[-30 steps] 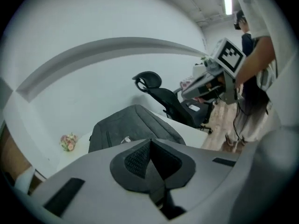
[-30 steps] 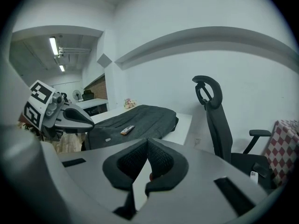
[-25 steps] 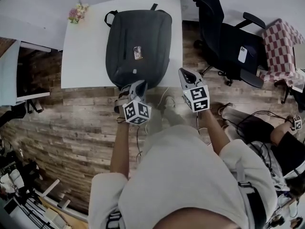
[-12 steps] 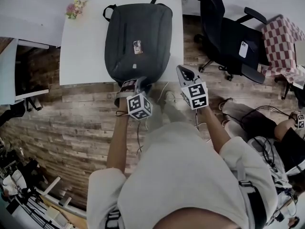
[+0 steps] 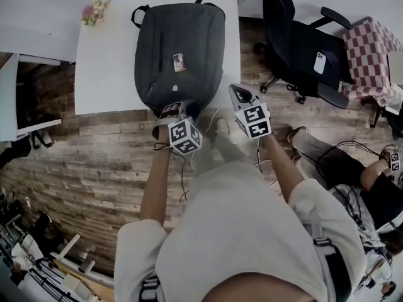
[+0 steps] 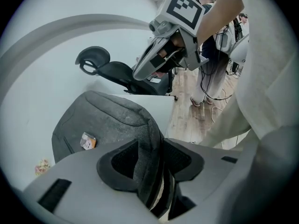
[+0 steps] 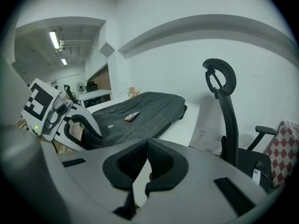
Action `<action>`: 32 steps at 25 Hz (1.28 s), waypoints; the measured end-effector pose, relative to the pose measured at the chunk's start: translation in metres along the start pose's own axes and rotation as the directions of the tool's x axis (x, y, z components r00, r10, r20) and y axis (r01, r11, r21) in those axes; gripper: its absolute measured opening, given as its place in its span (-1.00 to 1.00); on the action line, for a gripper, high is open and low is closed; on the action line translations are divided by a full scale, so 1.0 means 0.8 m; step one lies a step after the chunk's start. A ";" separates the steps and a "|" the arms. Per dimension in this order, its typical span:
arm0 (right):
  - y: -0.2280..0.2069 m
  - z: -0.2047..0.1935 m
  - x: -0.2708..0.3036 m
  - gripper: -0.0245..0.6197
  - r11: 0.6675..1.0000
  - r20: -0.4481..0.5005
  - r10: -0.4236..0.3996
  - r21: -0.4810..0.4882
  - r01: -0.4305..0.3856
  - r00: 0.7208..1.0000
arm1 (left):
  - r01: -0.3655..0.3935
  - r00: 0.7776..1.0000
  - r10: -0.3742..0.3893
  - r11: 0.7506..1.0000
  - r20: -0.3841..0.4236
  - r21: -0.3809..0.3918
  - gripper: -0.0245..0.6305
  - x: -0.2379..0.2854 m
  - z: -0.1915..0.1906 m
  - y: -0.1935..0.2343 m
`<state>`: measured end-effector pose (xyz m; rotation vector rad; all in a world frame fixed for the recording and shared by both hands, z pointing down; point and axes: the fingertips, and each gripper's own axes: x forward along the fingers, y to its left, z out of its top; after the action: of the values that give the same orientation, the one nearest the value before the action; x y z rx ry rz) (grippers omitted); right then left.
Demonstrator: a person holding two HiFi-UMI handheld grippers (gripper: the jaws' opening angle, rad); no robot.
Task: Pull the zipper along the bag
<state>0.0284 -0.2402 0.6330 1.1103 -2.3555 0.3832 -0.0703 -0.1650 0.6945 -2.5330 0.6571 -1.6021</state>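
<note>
A dark grey backpack [image 5: 179,49] lies flat on the white table [image 5: 101,74], its near end at the table's front edge. My left gripper [image 5: 176,110] is at that near end. In the left gripper view the backpack's [image 6: 107,120] raised edge runs between the left gripper's [image 6: 149,155] jaws, which stand wide and are closing round it. My right gripper [image 5: 234,93] hovers just right of the bag's near corner, past the table edge. Its jaws [image 7: 146,150] are shut with nothing between them. The zipper pull is not visible.
A small orange-and-white tag [image 5: 179,61] lies on the bag. Flowers [image 5: 91,10] stand at the table's far left corner. A black office chair [image 5: 302,49] with a phone [image 5: 320,62] on its seat stands to the right, beside a checkered cloth [image 5: 371,49]. A person sits at the far right [image 5: 371,181].
My left gripper has edged forward onto the bag's near end. The right gripper has shifted slightly forward and left and stays shut.
</note>
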 end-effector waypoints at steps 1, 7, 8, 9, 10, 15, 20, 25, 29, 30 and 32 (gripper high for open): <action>-0.001 -0.002 0.004 -0.88 1.000 -0.005 0.000 -0.001 0.000 1.000 | 0.003 1.000 -0.003 1.000 -0.001 0.002 -0.38 0.001 0.000 -0.001; -0.008 -0.019 0.035 -0.88 1.000 -0.046 0.000 0.005 0.001 0.999 | 0.028 1.000 -0.028 1.000 -0.005 -0.004 -0.52 0.004 -0.001 -0.007; -0.009 -0.022 0.040 -0.88 1.000 -0.056 0.000 0.006 0.000 0.998 | 0.032 0.999 -0.032 0.999 -0.004 -0.008 -0.54 0.004 -0.001 -0.006; -0.010 -0.026 0.045 -0.88 1.000 -0.065 0.000 0.004 0.000 0.998 | 0.034 0.999 -0.034 0.999 -0.002 -0.008 -0.58 0.003 0.000 -0.005; -0.011 -0.030 0.050 -0.88 1.000 -0.075 -0.002 0.000 0.002 0.997 | 0.035 0.999 -0.035 0.999 0.000 -0.007 -0.60 0.002 0.000 -0.004; -0.011 -0.048 0.071 -0.58 0.999 -0.120 0.010 -0.037 -0.014 0.993 | 0.033 0.999 -0.032 0.999 0.014 -0.007 -0.61 0.001 0.001 -0.003; -0.017 -0.051 0.089 -0.37 0.993 -0.140 -0.016 -0.121 -0.001 0.990 | 0.035 0.999 -0.035 0.999 0.020 -0.006 -0.61 0.001 0.002 -0.004; -0.031 -0.056 0.107 -0.26 0.987 -0.182 -0.030 -0.162 0.000 0.983 | 0.031 0.999 -0.031 1.000 0.024 -0.001 -0.62 0.001 0.002 -0.005; -0.035 -0.052 0.123 -0.29 0.980 -0.190 -0.024 -0.196 -0.014 0.982 | 0.030 0.999 -0.030 1.000 0.027 -0.002 -0.62 0.001 0.004 -0.004; -0.036 -0.051 0.125 -0.31 0.978 -0.191 -0.022 -0.207 -0.018 0.981 | 0.030 0.999 -0.030 1.000 0.028 -0.001 -0.62 0.001 0.004 -0.005; -0.036 -0.049 0.128 -0.35 0.974 -0.192 -0.022 -0.228 -0.023 0.981 | 0.032 0.999 -0.032 0.999 0.031 -0.001 -0.62 0.001 0.004 -0.005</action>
<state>0.0081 -0.3062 0.7235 0.9212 -2.1657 0.2023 -0.0658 -0.1624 0.6944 -2.5768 0.6180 -1.5698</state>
